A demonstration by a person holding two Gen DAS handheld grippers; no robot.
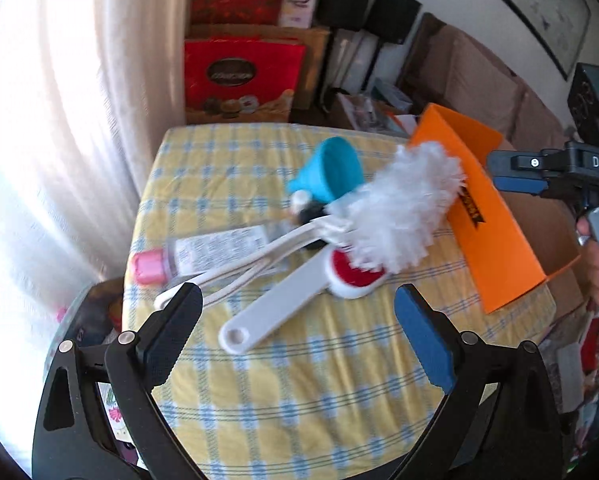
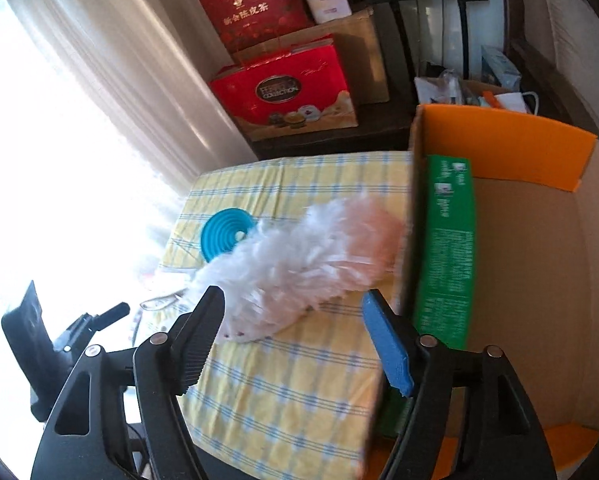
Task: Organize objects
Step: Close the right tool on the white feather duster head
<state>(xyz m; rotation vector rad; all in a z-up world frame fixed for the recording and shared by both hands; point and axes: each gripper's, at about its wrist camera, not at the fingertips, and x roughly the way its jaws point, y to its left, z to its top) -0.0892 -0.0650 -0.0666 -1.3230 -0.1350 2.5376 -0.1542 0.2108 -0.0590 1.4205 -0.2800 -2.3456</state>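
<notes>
A: where's the stuff rn?

B: white duster (image 1: 399, 208), teal funnel (image 1: 331, 174), lint brush (image 1: 283, 304) & tube (image 1: 215, 248) all on the checkered table (image 1: 299, 380), right next to the cardboard box (image 2: 539, 280). Green pack (image 2: 445, 248) inside the box.

A: grippers?

B: left gripper (image 1: 299, 336) spread wide, nothing in it. Right gripper (image 2: 299, 344) apart too, empty.

white duster (image 1: 403, 212), blue funnel (image 1: 331, 172), orange box (image 1: 495, 232)

Both wrist cams look steeply down, close over the checked table (image 1: 299, 380): left from near edge, right beside the box (image 2: 539, 264). Shared: duster (image 1: 403, 208), blue funnel (image 2: 225, 232).
</notes>
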